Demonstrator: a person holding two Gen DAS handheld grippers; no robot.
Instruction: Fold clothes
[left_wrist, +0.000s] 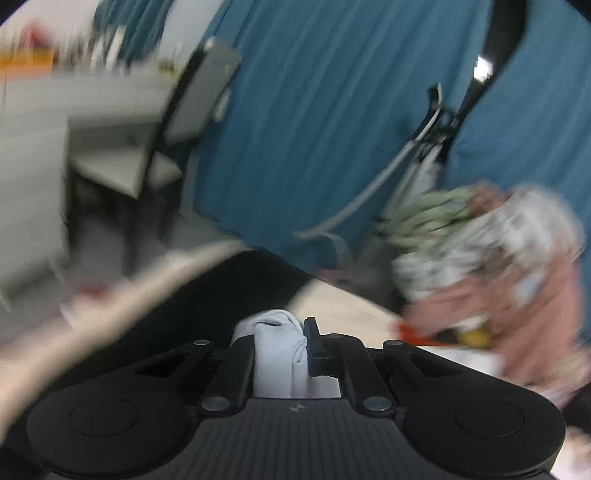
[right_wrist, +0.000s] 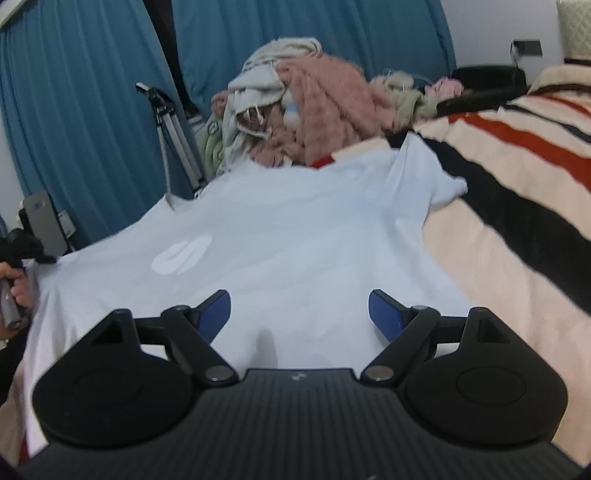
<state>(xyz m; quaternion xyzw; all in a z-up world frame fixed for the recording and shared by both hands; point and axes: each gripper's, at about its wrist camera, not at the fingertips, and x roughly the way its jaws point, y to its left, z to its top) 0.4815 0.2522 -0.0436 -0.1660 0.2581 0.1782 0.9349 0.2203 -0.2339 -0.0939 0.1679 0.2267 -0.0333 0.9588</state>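
The white shirt (right_wrist: 280, 236) lies spread flat, left hand-held gripper (left_wrist: 280, 354) pinching its bunched edge, right hand-held gripper (right_wrist: 299, 314) spread.

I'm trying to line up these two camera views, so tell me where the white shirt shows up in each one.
Left wrist: only a bunched fold of the white shirt, bottom centre, pinched in the left gripper.
Right wrist: the shirt lies spread across the middle, ahead of the open right gripper.
Shared landmark: the pink and cream clothes pile before the blue curtain.
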